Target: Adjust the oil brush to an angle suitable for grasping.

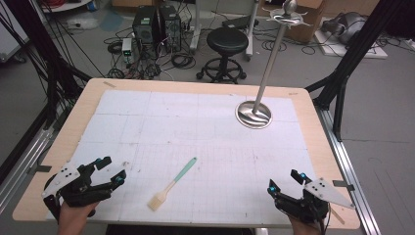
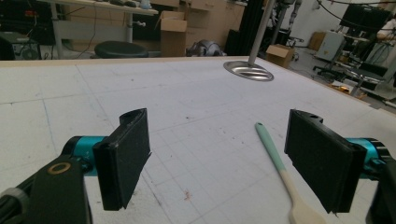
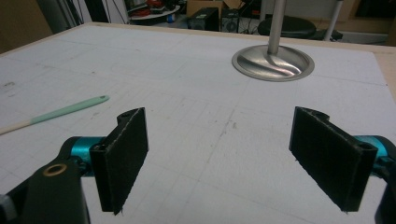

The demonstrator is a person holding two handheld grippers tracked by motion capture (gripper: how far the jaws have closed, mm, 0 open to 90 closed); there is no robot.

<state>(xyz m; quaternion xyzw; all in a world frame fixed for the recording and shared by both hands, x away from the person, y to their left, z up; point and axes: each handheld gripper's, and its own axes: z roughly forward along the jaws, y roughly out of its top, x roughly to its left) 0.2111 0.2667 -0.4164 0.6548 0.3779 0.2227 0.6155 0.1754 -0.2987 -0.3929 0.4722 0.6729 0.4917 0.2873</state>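
A basting brush (image 1: 172, 185) with a mint-green handle and pale bristle head lies flat on the white gridded mat (image 1: 195, 147), near the front middle. My left gripper (image 1: 109, 171) rests at the front left corner, open and holding nothing; the brush (image 2: 280, 168) lies ahead and right of its jaws. At the front right, my right gripper (image 1: 285, 181) is open too, nothing between its jaws, and the brush handle (image 3: 65, 112) lies off to its left. A metal stand with a round base (image 1: 253, 114) and a tall pole rises at the back right.
The mat covers a wooden table (image 1: 313, 127) with bare rims. Behind the table stand a black stool (image 1: 226, 46), computer towers (image 1: 156, 27) and floor cables. Black frame posts flank both sides. The stand's hooked top (image 1: 288, 14) reaches well above the table.
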